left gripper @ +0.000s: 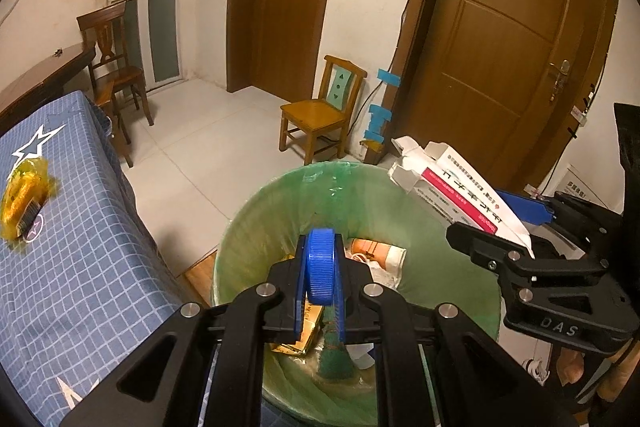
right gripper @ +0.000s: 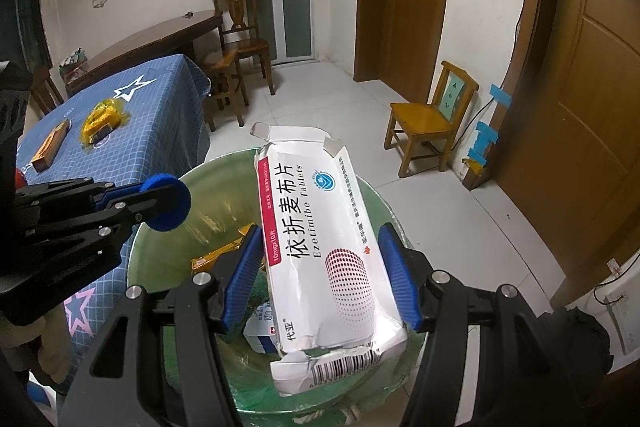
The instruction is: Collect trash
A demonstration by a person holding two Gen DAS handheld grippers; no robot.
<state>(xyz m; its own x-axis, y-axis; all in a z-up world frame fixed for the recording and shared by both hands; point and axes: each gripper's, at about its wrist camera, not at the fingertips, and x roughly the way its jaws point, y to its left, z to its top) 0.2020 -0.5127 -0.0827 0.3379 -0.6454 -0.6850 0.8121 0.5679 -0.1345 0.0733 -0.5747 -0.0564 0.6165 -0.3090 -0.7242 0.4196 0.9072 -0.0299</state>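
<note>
We see sharp, evenly lit indoor views, warm-tinted, with fisheye bending and dark vignetted corners.

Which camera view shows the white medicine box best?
The right wrist view: the medicine box fills the centre, printed face readable, between the right gripper's fingers. The left wrist view shows the medicine box only sideways, partly hidden.

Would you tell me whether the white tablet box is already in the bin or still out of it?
Out. The Ezetimibe tablet box is clamped in the right gripper above the green-lined trash bin, its end flaps open; nothing shows it released.
</note>
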